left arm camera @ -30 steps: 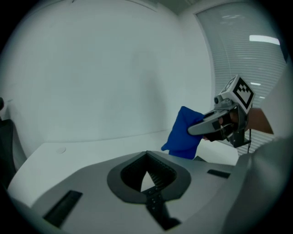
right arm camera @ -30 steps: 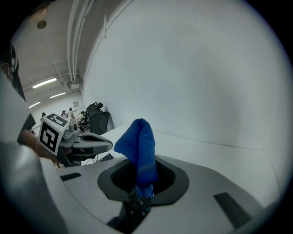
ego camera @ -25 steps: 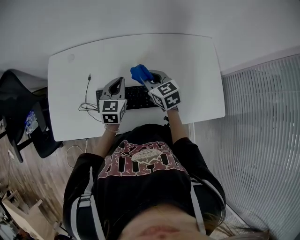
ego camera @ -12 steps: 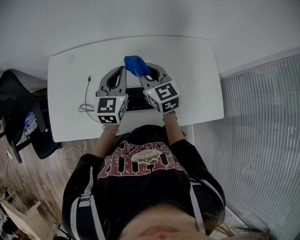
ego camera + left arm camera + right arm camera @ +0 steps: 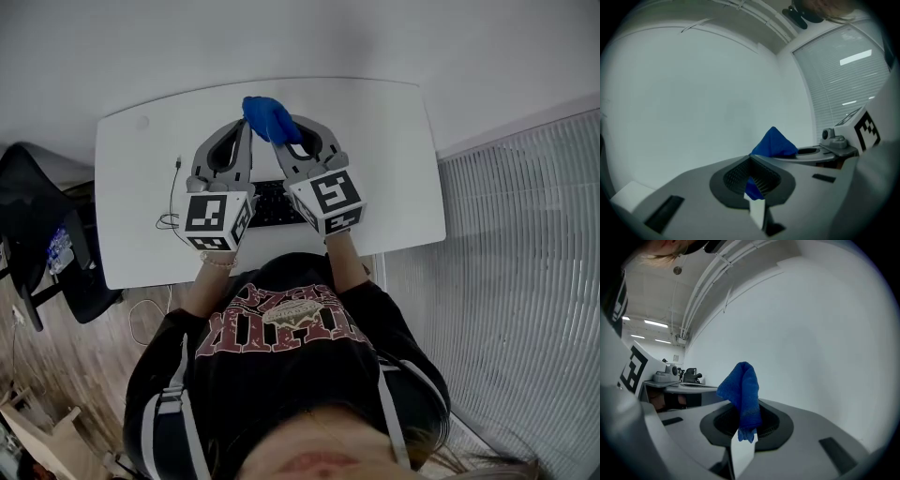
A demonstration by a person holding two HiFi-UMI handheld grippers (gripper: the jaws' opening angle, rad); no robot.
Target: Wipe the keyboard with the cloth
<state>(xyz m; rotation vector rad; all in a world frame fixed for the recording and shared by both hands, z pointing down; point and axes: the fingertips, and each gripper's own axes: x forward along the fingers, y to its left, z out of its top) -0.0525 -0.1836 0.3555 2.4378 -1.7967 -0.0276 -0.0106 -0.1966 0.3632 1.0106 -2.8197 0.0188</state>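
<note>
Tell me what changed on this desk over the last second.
Both claws lifted away from the keyboard and moved toward the far edge of the table. The right claw carried the cloth along. The left claw, apart from the cloth before, closed in and now seems to pinch it too. The keyboard and the cable stayed put.

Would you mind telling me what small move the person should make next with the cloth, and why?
Probably ease the two grippers apart to open it out. The blue cloth is bunched, clamped in the right hand-held gripper, with a bit apparently between the jaws of the left hand-held gripper too, and held up clear of the keyboard.
</note>
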